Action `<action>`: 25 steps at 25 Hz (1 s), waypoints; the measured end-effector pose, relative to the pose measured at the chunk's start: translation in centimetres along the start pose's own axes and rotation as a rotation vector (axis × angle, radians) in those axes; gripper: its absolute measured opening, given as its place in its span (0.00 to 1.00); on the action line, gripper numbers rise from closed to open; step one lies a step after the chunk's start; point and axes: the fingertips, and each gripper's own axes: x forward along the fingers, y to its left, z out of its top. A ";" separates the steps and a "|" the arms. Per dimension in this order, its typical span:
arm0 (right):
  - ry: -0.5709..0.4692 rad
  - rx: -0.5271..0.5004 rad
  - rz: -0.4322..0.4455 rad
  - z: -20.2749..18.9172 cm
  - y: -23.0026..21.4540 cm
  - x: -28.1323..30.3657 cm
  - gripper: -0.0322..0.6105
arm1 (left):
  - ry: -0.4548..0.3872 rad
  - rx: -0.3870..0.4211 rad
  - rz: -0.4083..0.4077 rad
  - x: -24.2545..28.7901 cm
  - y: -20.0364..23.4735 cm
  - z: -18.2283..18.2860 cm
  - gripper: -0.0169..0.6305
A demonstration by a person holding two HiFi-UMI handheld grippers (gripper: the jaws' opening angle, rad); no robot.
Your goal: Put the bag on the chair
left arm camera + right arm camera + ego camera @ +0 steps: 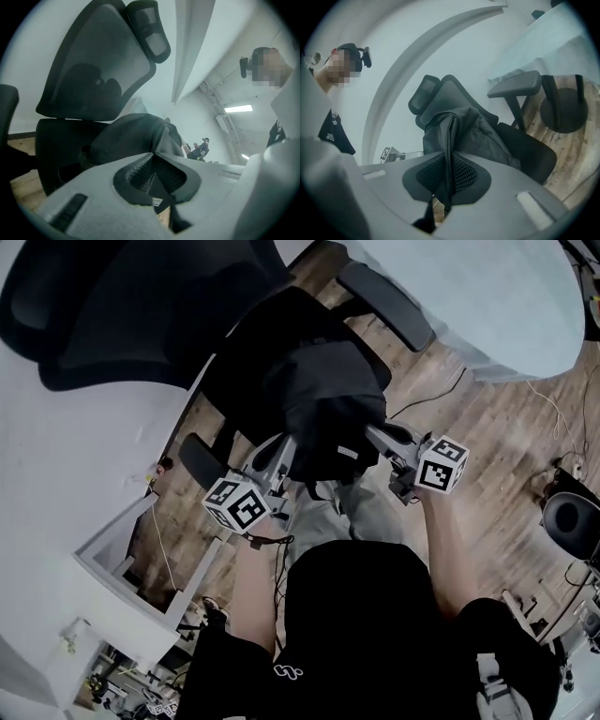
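Note:
A black bag (323, 409) hangs between my two grippers over the seat (244, 362) of a black office chair. Whether its underside touches the seat I cannot tell. My left gripper (286, 454) is shut on a fold of the bag at its near left edge. My right gripper (375, 437) is shut on the bag's near right edge. In the left gripper view the pads (140, 171) pinch the fabric, with the bag (136, 133) in front of the mesh backrest (93, 70). In the right gripper view a ridge of the bag (449, 140) runs between the pads (464, 173), above the seat (529, 150).
The chair's armrests (384, 301) (202, 460) flank the seat. A white table (487, 296) stands at the far right and a white desk (56, 474) at the left. Cables (553, 409) and a round black object (572, 521) lie on the wooden floor.

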 end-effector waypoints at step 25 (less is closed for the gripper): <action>0.066 0.054 -0.392 7.7 -18.2 13.5 0.13 | 0.084 -0.125 0.164 14.9 16.9 8.2 0.05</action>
